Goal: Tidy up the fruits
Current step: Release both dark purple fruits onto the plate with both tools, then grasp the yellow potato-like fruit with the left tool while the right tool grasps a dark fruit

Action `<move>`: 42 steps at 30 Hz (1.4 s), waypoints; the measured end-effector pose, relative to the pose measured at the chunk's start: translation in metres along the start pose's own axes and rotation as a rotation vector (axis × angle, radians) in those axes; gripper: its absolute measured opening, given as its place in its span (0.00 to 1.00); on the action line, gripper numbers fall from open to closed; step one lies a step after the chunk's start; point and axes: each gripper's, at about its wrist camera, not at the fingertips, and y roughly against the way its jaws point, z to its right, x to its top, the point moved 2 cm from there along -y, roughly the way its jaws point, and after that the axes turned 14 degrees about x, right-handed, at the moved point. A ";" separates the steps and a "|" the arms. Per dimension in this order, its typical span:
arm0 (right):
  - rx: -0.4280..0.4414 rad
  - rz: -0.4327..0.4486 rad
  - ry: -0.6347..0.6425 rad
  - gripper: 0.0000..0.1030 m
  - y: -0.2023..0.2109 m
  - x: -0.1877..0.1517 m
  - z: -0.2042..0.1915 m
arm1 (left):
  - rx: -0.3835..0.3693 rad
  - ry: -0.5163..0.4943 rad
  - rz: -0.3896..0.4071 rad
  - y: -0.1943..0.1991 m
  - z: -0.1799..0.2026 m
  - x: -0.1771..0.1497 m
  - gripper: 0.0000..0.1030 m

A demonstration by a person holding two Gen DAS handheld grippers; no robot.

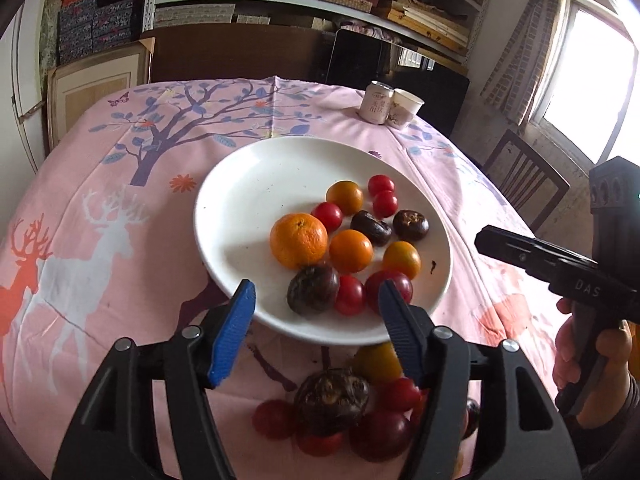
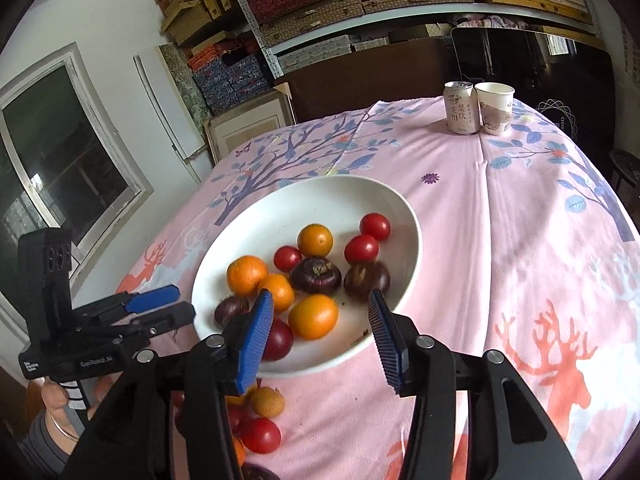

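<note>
A white plate (image 1: 256, 184) (image 2: 340, 196) on the pink tablecloth holds several small oranges (image 1: 298, 241), cherry tomatoes (image 1: 380, 185) and dark brown round fruits (image 1: 410, 225). More fruit lies loose on the cloth in front of the plate: a dark fruit (image 1: 331, 400), red tomatoes (image 2: 261, 435) and a small tan fruit (image 2: 267, 401). My left gripper (image 1: 316, 300) hangs open over the plate's near edge, and its blue pads (image 1: 236, 320) touch nothing. My right gripper (image 2: 320, 328) is also open above the plate's near rim, with an orange (image 2: 313, 317) below the gap, not gripped.
A drink can (image 2: 461, 108) and a paper cup (image 2: 495, 109) stand at the table's far right corner. A wooden chair (image 1: 524, 184) is beside the table's right edge. Shelves of boxes line the back wall. A hand (image 1: 580, 352) holds the right gripper's handle.
</note>
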 end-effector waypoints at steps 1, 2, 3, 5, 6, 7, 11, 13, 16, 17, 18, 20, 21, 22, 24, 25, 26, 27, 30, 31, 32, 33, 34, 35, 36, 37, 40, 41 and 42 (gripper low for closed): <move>0.001 -0.018 0.008 0.48 0.002 -0.008 -0.002 | -0.007 -0.011 0.007 0.008 -0.001 -0.008 0.63; 0.003 -0.035 0.024 0.48 0.005 -0.018 -0.006 | -0.011 -0.024 0.011 0.016 -0.001 -0.016 0.64; 0.009 -0.054 0.042 0.48 0.008 -0.029 -0.011 | -0.017 -0.041 0.013 0.024 -0.001 -0.026 0.64; 0.034 -0.089 0.072 0.48 0.014 -0.051 -0.021 | -0.037 -0.079 0.013 0.038 0.003 -0.045 0.64; 0.047 -0.105 0.085 0.48 0.018 -0.062 -0.025 | -0.042 -0.106 0.016 0.044 0.006 -0.055 0.64; 0.055 -0.118 0.098 0.48 0.021 -0.072 -0.029 | -0.049 -0.127 0.022 0.051 0.010 -0.065 0.64; 0.042 -0.142 0.118 0.48 0.027 -0.099 -0.033 | -0.098 -0.233 0.023 0.068 0.035 -0.103 0.64; 0.045 -0.131 0.096 0.48 0.031 -0.103 -0.030 | -0.087 -0.296 0.028 0.068 0.054 -0.120 0.64; 0.050 -0.107 0.055 0.48 0.038 -0.106 -0.024 | -0.058 -0.347 0.020 0.057 0.077 -0.133 0.63; 0.055 -0.104 0.041 0.48 0.039 -0.107 -0.022 | -0.054 -0.351 0.014 0.053 0.082 -0.135 0.61; 0.055 -0.102 0.033 0.48 0.040 -0.108 -0.021 | -0.047 -0.353 0.016 0.049 0.086 -0.136 0.58; 0.050 -0.109 0.039 0.48 0.039 -0.112 -0.023 | -0.027 -0.348 0.019 0.040 0.092 -0.135 0.43; 0.047 -0.114 0.047 0.48 0.039 -0.113 -0.024 | -0.051 -0.337 0.001 0.036 0.094 -0.134 0.38; 0.044 -0.120 0.057 0.48 0.038 -0.116 -0.025 | -0.055 -0.320 0.002 0.036 0.093 -0.133 0.39; 0.043 -0.131 0.074 0.48 0.037 -0.119 -0.028 | -0.059 -0.312 0.013 0.042 0.090 -0.133 0.38; 0.049 -0.136 0.083 0.48 0.036 -0.120 -0.031 | -0.065 -0.310 0.019 0.048 0.087 -0.133 0.38; 0.058 -0.144 0.098 0.48 0.034 -0.121 -0.035 | -0.073 -0.303 0.027 0.055 0.083 -0.133 0.38; 0.062 -0.149 0.119 0.48 0.032 -0.121 -0.040 | -0.078 -0.293 0.044 0.064 0.077 -0.132 0.38; 0.038 -0.166 0.191 0.48 0.019 -0.120 -0.056 | -0.073 -0.253 0.095 0.090 0.057 -0.125 0.38; 0.028 -0.179 0.200 0.48 0.013 -0.119 -0.059 | -0.062 -0.240 0.100 0.095 0.051 -0.122 0.38; 0.018 -0.197 0.202 0.48 0.005 -0.119 -0.060 | -0.054 -0.228 0.103 0.098 0.046 -0.118 0.39; 0.009 -0.212 0.201 0.48 -0.001 -0.119 -0.060 | -0.053 -0.214 0.106 0.100 0.043 -0.116 0.39; -0.001 -0.226 0.202 0.48 -0.009 -0.118 -0.060 | -0.053 -0.205 0.106 0.101 0.040 -0.113 0.39; -0.012 -0.232 0.206 0.48 -0.014 -0.118 -0.059 | -0.051 -0.199 0.106 0.100 0.039 -0.111 0.39; -0.013 -0.217 0.208 0.46 -0.014 -0.117 -0.060 | -0.047 -0.197 0.107 0.100 0.037 -0.110 0.39; -0.016 -0.213 0.198 0.42 -0.013 -0.116 -0.059 | -0.045 -0.195 0.108 0.099 0.036 -0.110 0.39; 0.002 -0.199 0.172 0.42 0.003 -0.113 -0.056 | -0.054 -0.189 0.103 0.096 0.033 -0.106 0.39; 0.003 -0.186 0.166 0.42 0.012 -0.109 -0.054 | -0.057 -0.189 0.106 0.096 0.032 -0.104 0.39; 0.000 -0.165 0.156 0.42 0.022 -0.104 -0.051 | -0.059 -0.188 0.107 0.094 0.031 -0.101 0.39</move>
